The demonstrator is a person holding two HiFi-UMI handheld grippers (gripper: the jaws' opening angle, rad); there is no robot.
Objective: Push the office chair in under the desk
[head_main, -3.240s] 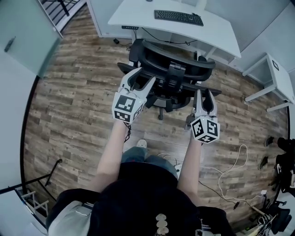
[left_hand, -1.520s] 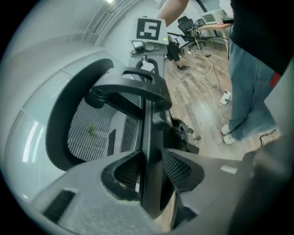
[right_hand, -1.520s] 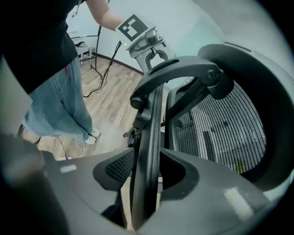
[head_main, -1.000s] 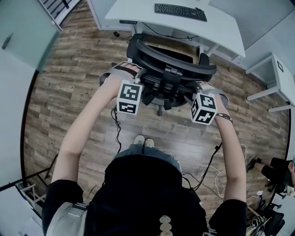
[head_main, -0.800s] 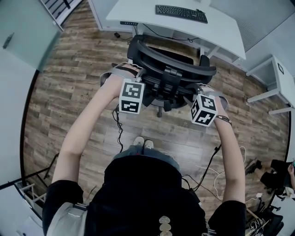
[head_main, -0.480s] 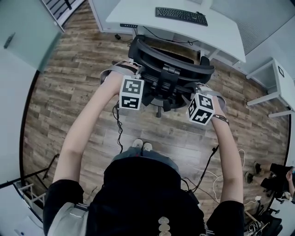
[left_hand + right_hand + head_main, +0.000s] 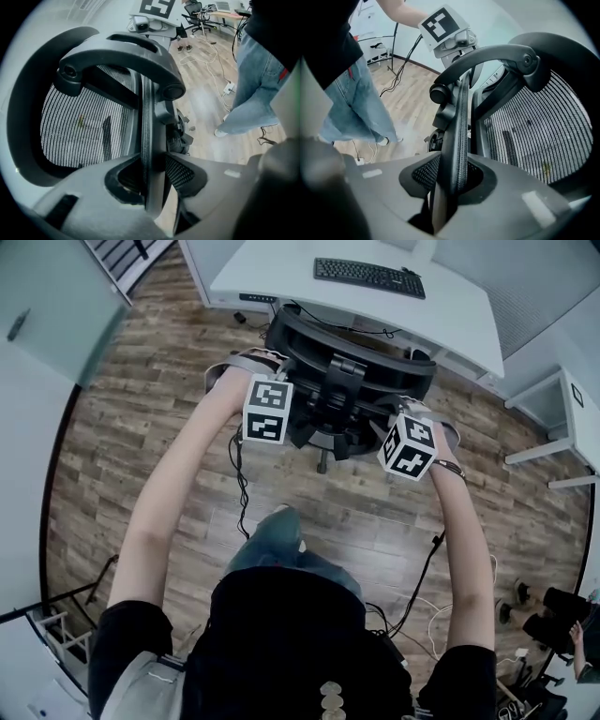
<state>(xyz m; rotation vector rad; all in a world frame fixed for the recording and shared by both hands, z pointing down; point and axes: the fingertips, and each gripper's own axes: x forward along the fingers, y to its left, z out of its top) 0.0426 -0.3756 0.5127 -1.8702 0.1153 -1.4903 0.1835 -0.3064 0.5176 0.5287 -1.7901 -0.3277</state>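
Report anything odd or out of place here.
Nothing spilled or damaged. The chair is not fully under the desk; the left gripper and right gripper clamp its back's edges. A loose cable lies on the floor.

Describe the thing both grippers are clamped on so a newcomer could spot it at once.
Find the white desk at the top of the head view, with a black keyboard on it. Right in front of it stands the office chair. It is the only black, mesh-backed thing, with the left gripper and right gripper clamped on its backrest's side edges.
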